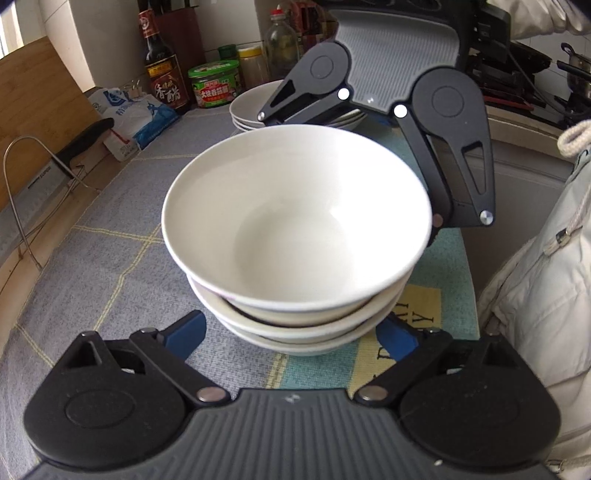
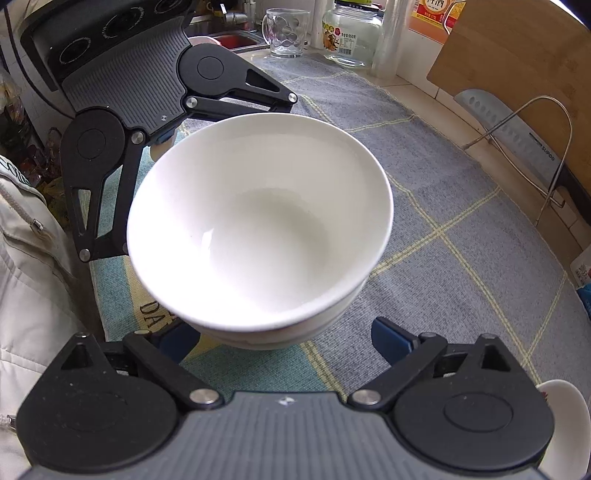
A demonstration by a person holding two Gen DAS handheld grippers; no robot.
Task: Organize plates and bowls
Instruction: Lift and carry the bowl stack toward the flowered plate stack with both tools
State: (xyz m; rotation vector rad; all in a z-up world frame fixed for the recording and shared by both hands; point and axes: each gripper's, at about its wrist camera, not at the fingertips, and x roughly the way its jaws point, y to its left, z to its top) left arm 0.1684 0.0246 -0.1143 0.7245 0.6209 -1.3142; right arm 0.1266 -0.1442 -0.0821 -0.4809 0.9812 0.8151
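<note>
The left gripper [image 1: 291, 338] stands wide, its blue fingers [image 1: 186, 332] set either side of the foot of the stack of white bowls [image 1: 295, 236]; whether the pads touch the lowest bowl cannot be told, since the bowls hide the inner faces. The right gripper [image 2: 284, 341] faces it from the far side of the stack, jaws likewise spread, blue fingers [image 2: 391, 341] flanking the stack low down with a gap showing on the right one. No earlier picture is given.

The stack, three bowls nested as the left wrist view shows it, sits on a grey cloth mat [image 1: 110, 229] with thin yellow lines; the mat's near right part is teal and yellow with dark lettering. The top bowl [image 2: 258, 221] is empty and tilted a little against the ones below.

Beyond the bowls in the left wrist view, a pile of white plates [image 1: 247, 107] lies on the mat, partly behind the right gripper. Farther off stand a green-lidded jar [image 1: 214, 83], a dark sauce bottle [image 1: 160, 66] and a clear bottle [image 1: 280, 44]. At the left, a wire rack [image 1: 33, 177] holds a cleaver and a wooden cutting board [image 1: 40, 96], with a blue and white bag [image 1: 136, 114] near it.

In the right wrist view a glass mug [image 2: 286, 31] and a glass jar [image 2: 351, 33] stand at the far edge, and a person's pale padded jacket [image 2: 29, 277] fills the left side
</note>
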